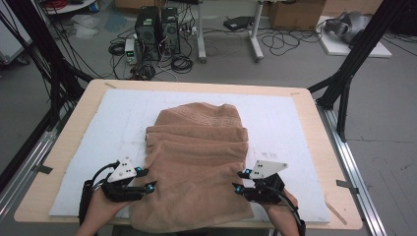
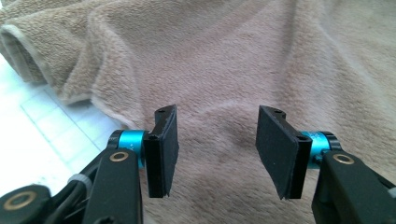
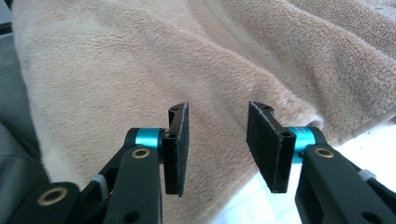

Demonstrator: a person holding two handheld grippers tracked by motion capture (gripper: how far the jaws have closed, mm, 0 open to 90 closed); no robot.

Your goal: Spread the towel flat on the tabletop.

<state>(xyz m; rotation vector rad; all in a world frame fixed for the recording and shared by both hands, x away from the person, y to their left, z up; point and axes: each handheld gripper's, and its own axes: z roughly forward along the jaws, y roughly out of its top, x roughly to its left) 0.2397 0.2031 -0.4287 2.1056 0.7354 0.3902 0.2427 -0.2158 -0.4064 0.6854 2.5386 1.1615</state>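
Black fingers (image 2: 161,154) on cyan collars

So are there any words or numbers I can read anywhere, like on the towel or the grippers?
Towel: no words, only a woven key pattern near its far end.
Left gripper and right gripper: no lettering to be seen.
White mat: faint marks, too faint to read.
Computer towers on the floor: any labels are too small to read.

A pale wooden table (image 1: 322,147) carries a white mat (image 1: 285,128). Behind it, a grey floor (image 1: 388,108) is strewn with black cables (image 1: 290,39). Two dark computer towers (image 1: 157,29) stand near white desk legs (image 1: 255,34), with cardboard boxes (image 1: 295,14) farther back. Black frame poles (image 1: 364,44) slant down at both sides.
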